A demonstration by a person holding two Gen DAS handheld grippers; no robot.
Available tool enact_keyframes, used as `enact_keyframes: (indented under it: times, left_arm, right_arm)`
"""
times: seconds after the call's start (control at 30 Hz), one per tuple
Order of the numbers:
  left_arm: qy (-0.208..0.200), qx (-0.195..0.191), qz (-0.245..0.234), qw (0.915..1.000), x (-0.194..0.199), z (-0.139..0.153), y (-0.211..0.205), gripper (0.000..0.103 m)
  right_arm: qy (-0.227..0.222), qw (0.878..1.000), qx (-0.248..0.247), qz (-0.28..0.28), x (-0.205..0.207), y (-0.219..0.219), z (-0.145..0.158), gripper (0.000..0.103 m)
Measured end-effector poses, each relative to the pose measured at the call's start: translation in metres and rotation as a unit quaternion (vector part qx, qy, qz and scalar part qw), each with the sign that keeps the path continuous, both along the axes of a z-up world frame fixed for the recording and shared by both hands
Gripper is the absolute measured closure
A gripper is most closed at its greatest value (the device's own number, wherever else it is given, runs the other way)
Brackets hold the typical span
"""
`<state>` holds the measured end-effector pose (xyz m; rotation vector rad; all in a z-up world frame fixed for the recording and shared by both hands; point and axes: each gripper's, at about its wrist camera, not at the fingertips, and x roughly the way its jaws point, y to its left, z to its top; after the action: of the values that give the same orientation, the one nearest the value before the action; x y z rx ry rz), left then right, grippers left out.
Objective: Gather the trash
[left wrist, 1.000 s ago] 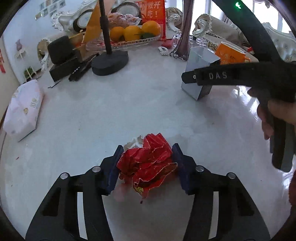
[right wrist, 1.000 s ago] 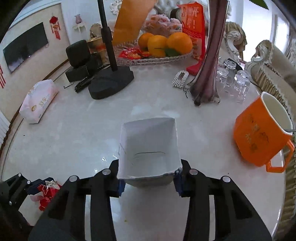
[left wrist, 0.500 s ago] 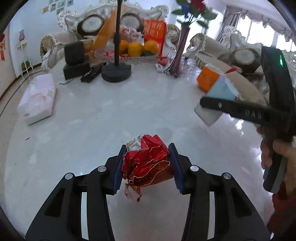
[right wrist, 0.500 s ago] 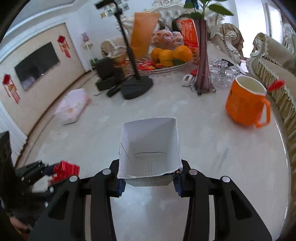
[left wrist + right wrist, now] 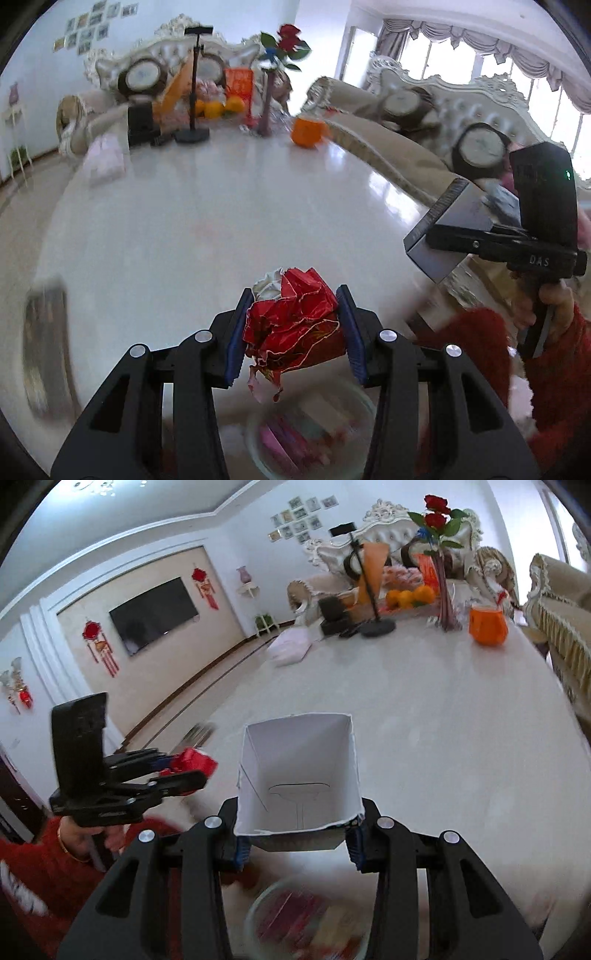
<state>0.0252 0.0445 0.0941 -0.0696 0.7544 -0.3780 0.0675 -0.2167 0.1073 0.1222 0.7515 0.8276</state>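
Pinching red wrapper (image 5: 291, 325) in left jaws, white carton (image 5: 299, 775) in right, past table edge (image 5: 384, 192)

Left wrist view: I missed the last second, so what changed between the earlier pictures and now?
Both grippers pulled back from the table with their loads, toward a blurred round bin now below. The left gripper, jaws just closing a little, grips the red wrapper; the right gripper keeps the white carton. Orange mug, vase, fruit tray unmoved.
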Motion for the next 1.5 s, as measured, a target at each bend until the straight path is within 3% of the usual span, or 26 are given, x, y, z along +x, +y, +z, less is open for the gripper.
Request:
enact_keyframes:
  times: [0.1, 0.17, 0.33, 0.47, 0.57, 0.6, 0.63, 0.67, 0.7, 0.9, 0.97, 1.1, 1.17, 1.33, 1.5]
  left_arm:
    - [0.034, -0.015, -0.001, 0.9993, -0.052, -0.032, -0.007, 0.058]
    - [0.075, -0.003, 0.001, 0.9972, -0.068, -0.07, -0.018, 0.058]
    - [0.159, 0.061, 0.023, 0.985, -0.06, -0.187, -0.044, 0.058]
    - [0.211, 0.05, 0.023, 0.976, -0.049, -0.236, -0.047, 0.057]
    - [0.232, 0.06, 0.037, 0.9703, -0.043, -0.25, -0.044, 0.043]
    - [0.236, 0.064, 0.042, 0.9687, -0.041, -0.254, -0.042, 0.031]
    - [0.239, 0.068, 0.052, 0.9671, -0.039, -0.258, -0.039, 0.026]
    - [0.241, 0.071, 0.058, 0.9661, -0.037, -0.26, -0.038, 0.024]
    - [0.246, 0.068, 0.061, 0.9648, -0.036, -0.262, -0.036, 0.022]
    - [0.25, 0.076, 0.078, 0.9622, -0.036, -0.262, -0.034, 0.017]
    - [0.239, 0.077, 0.086, 0.9642, -0.035, -0.255, -0.031, 0.017]
    - [0.225, 0.058, 0.108, 0.9667, -0.032, -0.238, -0.024, 0.017]
    - [0.215, 0.05, 0.121, 0.9677, -0.031, -0.227, -0.019, 0.017]
    - [0.196, 0.039, 0.145, 0.9689, -0.028, -0.198, -0.014, 0.017]
    - [0.148, 0.097, 0.168, 0.9699, -0.031, -0.163, -0.019, 0.017]
  right_arm:
    - [0.028, 1.0, -0.006, 0.006, -0.056, 0.005, -0.023, 0.064]
    - [0.076, 0.997, -0.023, 0.002, -0.075, 0.016, -0.059, 0.064]
    - [0.165, 0.981, -0.095, -0.05, -0.061, 0.043, -0.161, 0.064]
    - [0.205, 0.968, -0.135, -0.054, -0.051, 0.061, -0.214, 0.064]
    - [0.217, 0.963, -0.157, -0.039, -0.054, 0.071, -0.235, 0.063]
    - [0.223, 0.961, -0.159, -0.037, -0.056, 0.071, -0.24, 0.06]
    - [0.234, 0.957, -0.166, -0.036, -0.055, 0.074, -0.246, 0.045]
    - [0.235, 0.956, -0.173, -0.044, -0.053, 0.074, -0.249, 0.026]
    - [0.23, 0.956, -0.175, -0.05, -0.056, 0.072, -0.249, 0.021]
    - [0.214, 0.958, -0.167, -0.087, -0.052, 0.058, -0.247, 0.021]
    - [0.219, 0.954, -0.175, -0.104, -0.056, 0.05, -0.246, 0.011]
    - [0.259, 0.942, -0.179, -0.111, -0.066, 0.041, -0.254, 0.009]
    - [0.27, 0.941, -0.168, -0.117, -0.068, 0.041, -0.247, 0.009]
    - [0.242, 0.936, -0.211, -0.148, -0.068, 0.042, -0.221, 0.009]
    - [0.195, 0.942, -0.214, -0.171, -0.073, 0.041, -0.19, 0.009]
